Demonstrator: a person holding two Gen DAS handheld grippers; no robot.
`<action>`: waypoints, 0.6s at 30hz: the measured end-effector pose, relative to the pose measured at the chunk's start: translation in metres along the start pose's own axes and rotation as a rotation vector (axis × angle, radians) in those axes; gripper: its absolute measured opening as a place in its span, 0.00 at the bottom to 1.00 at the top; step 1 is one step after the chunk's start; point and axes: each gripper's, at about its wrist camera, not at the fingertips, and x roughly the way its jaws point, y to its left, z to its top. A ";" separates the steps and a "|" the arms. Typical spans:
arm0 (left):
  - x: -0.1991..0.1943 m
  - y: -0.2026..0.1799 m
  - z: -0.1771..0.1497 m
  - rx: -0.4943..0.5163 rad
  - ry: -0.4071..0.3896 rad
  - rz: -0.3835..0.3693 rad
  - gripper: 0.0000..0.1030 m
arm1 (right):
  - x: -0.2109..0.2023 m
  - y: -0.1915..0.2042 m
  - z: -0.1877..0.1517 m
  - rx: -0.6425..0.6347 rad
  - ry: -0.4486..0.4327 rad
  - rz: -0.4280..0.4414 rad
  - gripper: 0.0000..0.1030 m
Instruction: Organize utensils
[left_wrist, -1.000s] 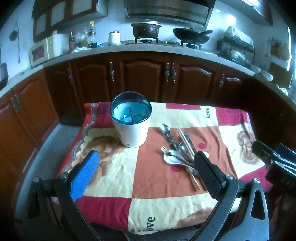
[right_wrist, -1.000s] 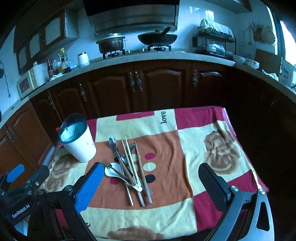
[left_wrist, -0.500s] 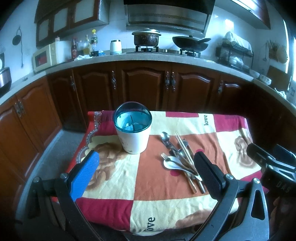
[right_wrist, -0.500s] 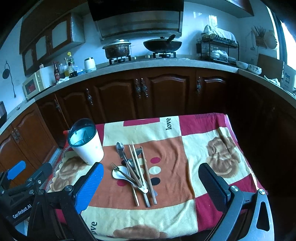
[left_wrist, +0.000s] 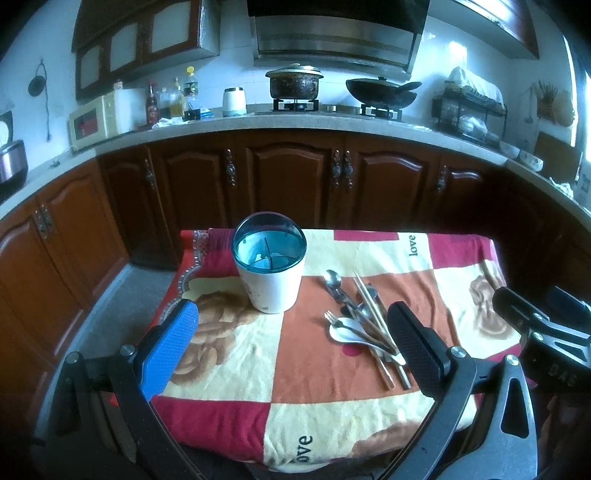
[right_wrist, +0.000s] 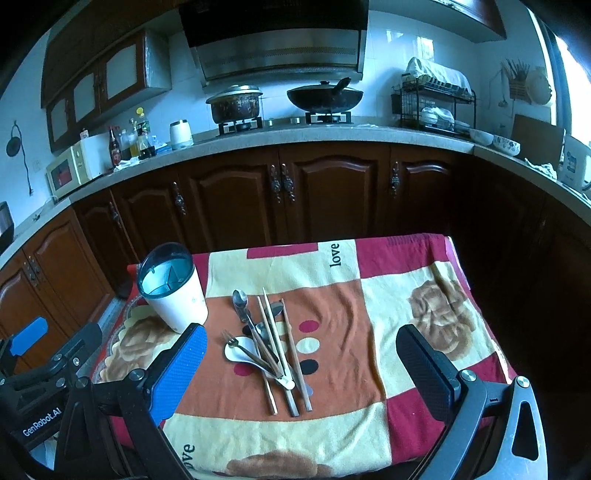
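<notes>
Utensils (right_wrist: 267, 347) unsorted, holder (right_wrist: 173, 291) empty.
Your left gripper (left_wrist: 291, 343) and right gripper (right_wrist: 301, 365) hang spread wide, gripping nothing; everything lies mid-tablecloth (right_wrist: 369, 291).

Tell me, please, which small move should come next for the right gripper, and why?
Probably lower the right gripper toward the chopsticks at the near end of the utensil pile. Both grippers are open and hold nothing, the pile lies loose on the cloth, and the divided holder beside it appears empty.
</notes>
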 end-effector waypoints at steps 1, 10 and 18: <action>0.000 -0.001 0.000 0.003 0.002 0.001 0.99 | 0.000 0.000 0.000 -0.001 0.000 0.000 0.99; 0.002 -0.001 0.000 0.003 0.007 0.001 0.99 | -0.001 0.001 -0.001 0.000 0.001 0.001 0.99; 0.006 0.001 -0.002 -0.009 0.015 0.006 0.99 | 0.000 0.002 0.000 -0.004 0.003 0.001 0.99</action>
